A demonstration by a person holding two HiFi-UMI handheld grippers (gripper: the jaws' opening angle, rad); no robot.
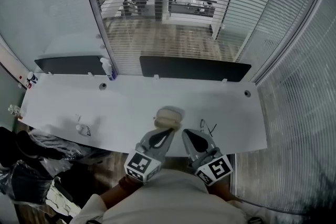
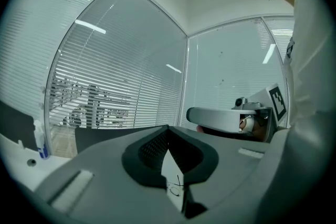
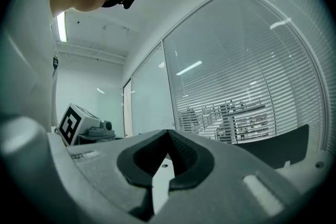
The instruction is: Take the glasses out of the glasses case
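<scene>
The white table (image 1: 131,107) is looked down on steeply from above its near edge in the head view, with the slatted blinds (image 1: 173,8) at the far side. Each gripper view is taken low and level from just behind its own jaws. The blinds are shared by all views; the right gripper (image 2: 196,115) is caught in the left gripper view.

White tabletop (image 1: 131,107) carries a beige glasses case (image 1: 169,116) near its front edge, thin glasses (image 1: 208,127) just right of it, a small clear object (image 1: 82,128) far left, and a spray bottle (image 1: 108,69) at the back.
</scene>
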